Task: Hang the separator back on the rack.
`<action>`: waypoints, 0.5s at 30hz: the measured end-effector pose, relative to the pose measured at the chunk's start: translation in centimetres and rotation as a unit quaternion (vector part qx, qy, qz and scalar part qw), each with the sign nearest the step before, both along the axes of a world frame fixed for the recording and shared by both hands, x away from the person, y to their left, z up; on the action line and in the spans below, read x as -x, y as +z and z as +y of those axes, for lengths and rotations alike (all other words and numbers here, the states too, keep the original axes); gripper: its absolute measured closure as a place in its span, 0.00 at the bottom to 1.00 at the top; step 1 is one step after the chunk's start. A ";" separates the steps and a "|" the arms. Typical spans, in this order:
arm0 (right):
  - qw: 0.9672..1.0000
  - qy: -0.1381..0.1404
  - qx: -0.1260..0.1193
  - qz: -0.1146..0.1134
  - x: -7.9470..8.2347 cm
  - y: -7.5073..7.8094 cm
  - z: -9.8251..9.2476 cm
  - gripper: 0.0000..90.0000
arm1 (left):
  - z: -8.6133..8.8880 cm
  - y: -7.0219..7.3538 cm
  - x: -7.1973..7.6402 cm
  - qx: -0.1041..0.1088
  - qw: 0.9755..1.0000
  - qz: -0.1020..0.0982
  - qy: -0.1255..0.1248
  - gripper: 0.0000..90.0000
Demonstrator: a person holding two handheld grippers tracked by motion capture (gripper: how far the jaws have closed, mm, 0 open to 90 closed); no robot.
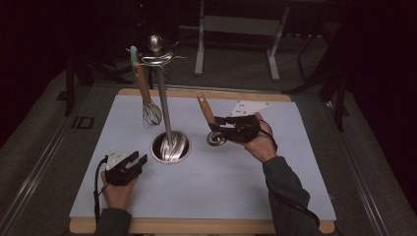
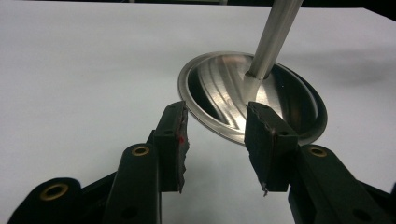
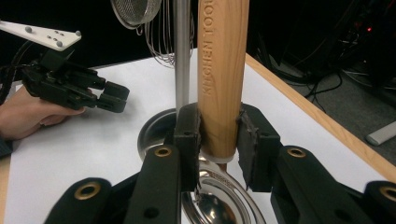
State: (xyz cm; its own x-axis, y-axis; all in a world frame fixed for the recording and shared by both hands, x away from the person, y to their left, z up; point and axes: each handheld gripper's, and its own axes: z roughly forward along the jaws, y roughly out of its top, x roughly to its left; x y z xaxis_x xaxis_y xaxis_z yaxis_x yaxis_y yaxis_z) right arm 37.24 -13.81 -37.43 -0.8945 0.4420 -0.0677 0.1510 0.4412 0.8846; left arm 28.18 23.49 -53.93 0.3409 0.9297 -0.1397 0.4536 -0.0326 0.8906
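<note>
The right gripper pinches the wooden-handled steel ladle by its handle, bowl low above the pale table, handle tilting up-left. Beside it, the round steel base dish holds an upright steel pole bearing a wire whisk. The left gripper rests with fingers spread.

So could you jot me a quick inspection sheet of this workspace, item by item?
Surface: pale mat on a wooden board.
Job's things: wooden-handled ladle held off the mat; steel utensil stand with a round dished base; whisk hanging from its top.
Clutter: nothing seen.
Grippers: right gripper clamped on the ladle's handle; left gripper open and empty, near the stand's base.
Cables: a black cable trails from the right gripper along the sleeve.
Surroundings: dark room, grey floor, a metal frame behind.
</note>
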 end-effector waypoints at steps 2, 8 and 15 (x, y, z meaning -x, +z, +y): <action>1.000 0.001 0.001 -0.005 0.0 0.4 0.0 0.79 | 0.0 0.0 0.0 0.000 1.000 0.000 0.000 0.66; 1.000 0.002 0.002 -0.015 0.0 1.1 0.1 0.79 | 0.0 0.0 0.0 0.000 1.000 0.000 0.000 0.66; 1.000 0.003 0.004 -0.022 0.0 1.7 0.2 0.79 | 0.0 0.0 0.0 0.000 1.000 0.000 0.000 0.66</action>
